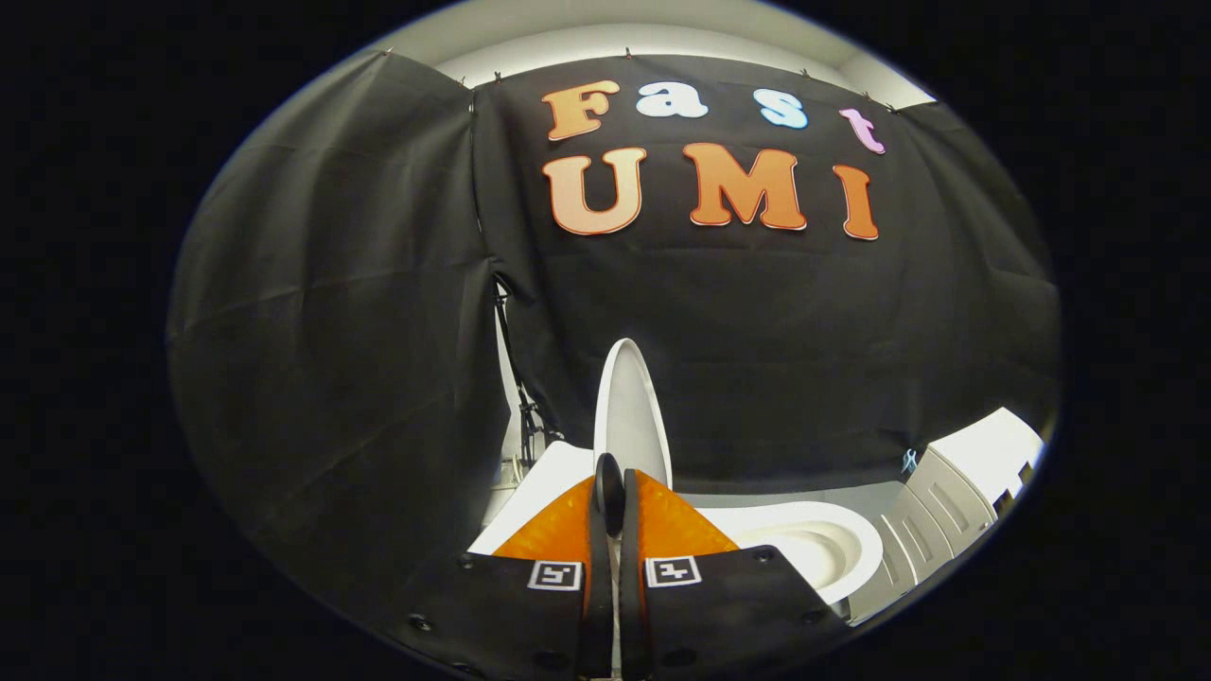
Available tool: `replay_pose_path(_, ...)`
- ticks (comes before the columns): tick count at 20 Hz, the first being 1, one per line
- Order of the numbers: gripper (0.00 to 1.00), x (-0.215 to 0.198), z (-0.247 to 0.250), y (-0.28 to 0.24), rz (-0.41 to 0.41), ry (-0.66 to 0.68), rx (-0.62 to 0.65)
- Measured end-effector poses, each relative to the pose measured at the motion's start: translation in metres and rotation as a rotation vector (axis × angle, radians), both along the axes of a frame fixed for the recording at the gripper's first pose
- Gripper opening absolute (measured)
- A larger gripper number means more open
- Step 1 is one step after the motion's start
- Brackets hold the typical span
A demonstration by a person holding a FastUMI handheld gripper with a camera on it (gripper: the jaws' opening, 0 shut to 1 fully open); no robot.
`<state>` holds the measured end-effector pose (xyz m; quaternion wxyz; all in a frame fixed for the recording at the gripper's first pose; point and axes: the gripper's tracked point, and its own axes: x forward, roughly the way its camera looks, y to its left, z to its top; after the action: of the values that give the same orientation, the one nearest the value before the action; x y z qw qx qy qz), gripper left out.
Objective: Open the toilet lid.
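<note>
Orange two-finger gripper [610, 473] at lower centre has its fingers closed together on nothing, white plastic toilet lid [631, 411] stands upright just beyond the tips, so I'd back straight off without nudging it.

The raised lid [629, 407] stood just ahead of the closed fingers [610, 492]. The bowl [833, 539] lay open beside them, cabinet [946, 501] beyond.

Hand-held gripper [608, 492] pointing forward, orange fingers [662, 530] pressed together — closed, nothing between them
</note>
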<state>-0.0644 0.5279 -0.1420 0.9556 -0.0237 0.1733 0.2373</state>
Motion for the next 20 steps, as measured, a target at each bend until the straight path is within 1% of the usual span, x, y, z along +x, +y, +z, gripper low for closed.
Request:
replay_pose_path(12,0.11,-0.008,-0.004,0.026,0.006,-0.035,-0.056)
replay_pose_path(13,0.11,-0.011,-0.006,0.031,0.025,-0.032,-0.053)
replay_pose_path(14,0.18,-0.014,-0.007,0.034,0.033,-0.039,-0.063)
replay_pose_path(15,0.2,-0.014,-0.006,0.036,0.045,-0.038,-0.058)
replay_pose_path(16,0.24,-0.016,-0.006,0.037,0.049,-0.029,-0.053)
replay_pose_path(18,0.37,-0.017,0.003,0.035,0.041,-0.05,-0.04)
replay_pose_path(20,0.49,-0.017,0.026,0.033,0.04,-0.108,-0.018)
